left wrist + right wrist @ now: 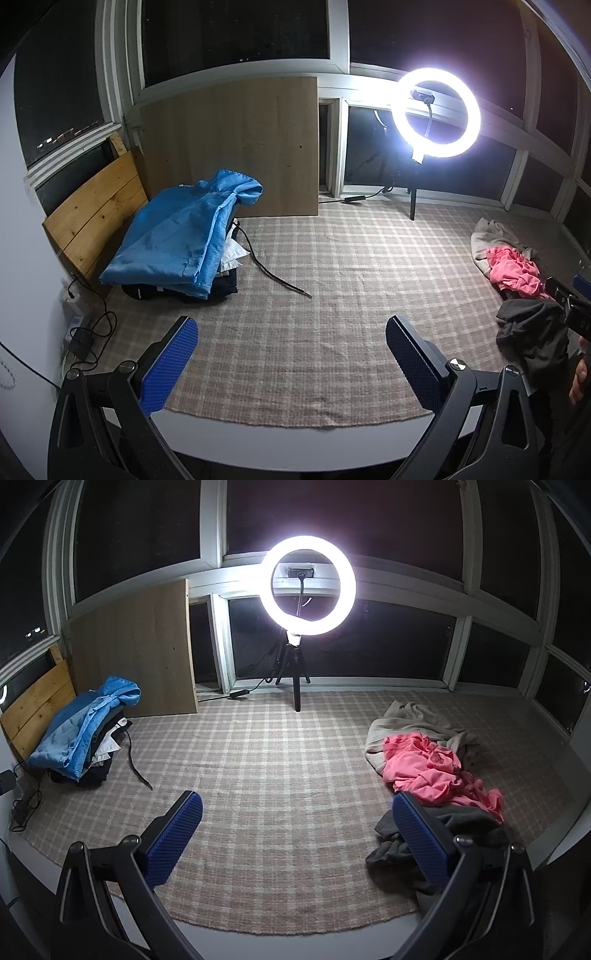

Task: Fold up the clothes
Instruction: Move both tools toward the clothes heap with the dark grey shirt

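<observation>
A folded blue garment (177, 232) tops a stack of folded clothes (225, 273) at the left of the checked cloth (314, 288). The same blue garment (85, 727) shows at the left in the right wrist view. On the right lies a loose heap: a beige garment (410, 720), a pink one (432, 768) and a dark grey one (458, 823). My left gripper (291, 328) hovers open over bare cloth. My right gripper (297, 805) is open too, its right finger (421, 838) just above the grey garment. Neither holds anything.
A lit ring light (308, 585) on a tripod stands at the back by the windows. A wooden board (236, 144) and a pine panel (99, 210) lean behind the stack. A black cord (273, 273) trails across the cloth. Cables and a charger (83, 339) lie at the left edge.
</observation>
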